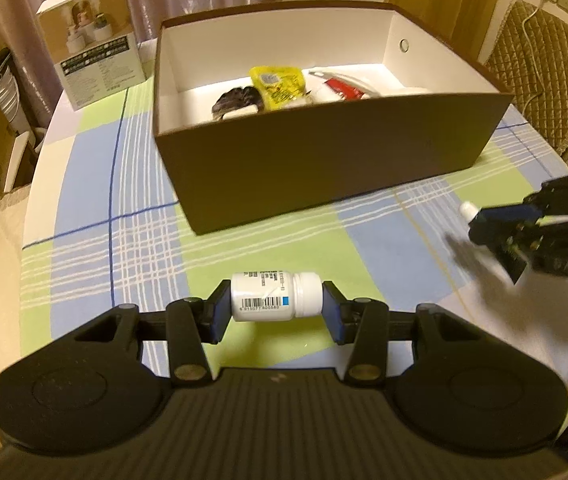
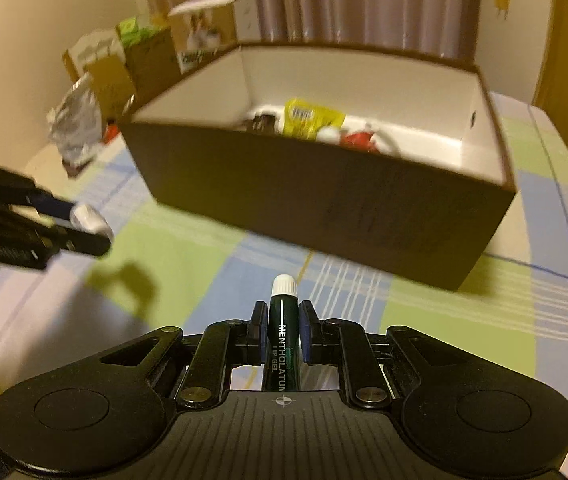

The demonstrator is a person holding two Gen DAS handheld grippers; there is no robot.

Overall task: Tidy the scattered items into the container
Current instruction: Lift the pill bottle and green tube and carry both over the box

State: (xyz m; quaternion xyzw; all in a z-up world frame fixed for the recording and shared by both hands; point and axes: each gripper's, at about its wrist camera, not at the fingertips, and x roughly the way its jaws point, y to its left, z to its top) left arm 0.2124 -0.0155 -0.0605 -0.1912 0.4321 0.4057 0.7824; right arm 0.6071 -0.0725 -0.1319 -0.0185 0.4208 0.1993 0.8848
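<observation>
While the box [image 2: 324,200] blurs, its contents stay unclear — right claw [image 2: 281,332] sharp.

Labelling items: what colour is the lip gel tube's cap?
White cap, clearest in the right wrist view.

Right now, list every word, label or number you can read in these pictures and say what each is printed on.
"MENTHOLATUM" and "LIP GEL": on the dark green lip gel tube held in the right claw.
Barcode and digits on the white pill bottle held in the left claw: too small to read reliably.
Print on the white product box, the yellow packet and the red-labelled item in the brown box: too blurred.
</observation>
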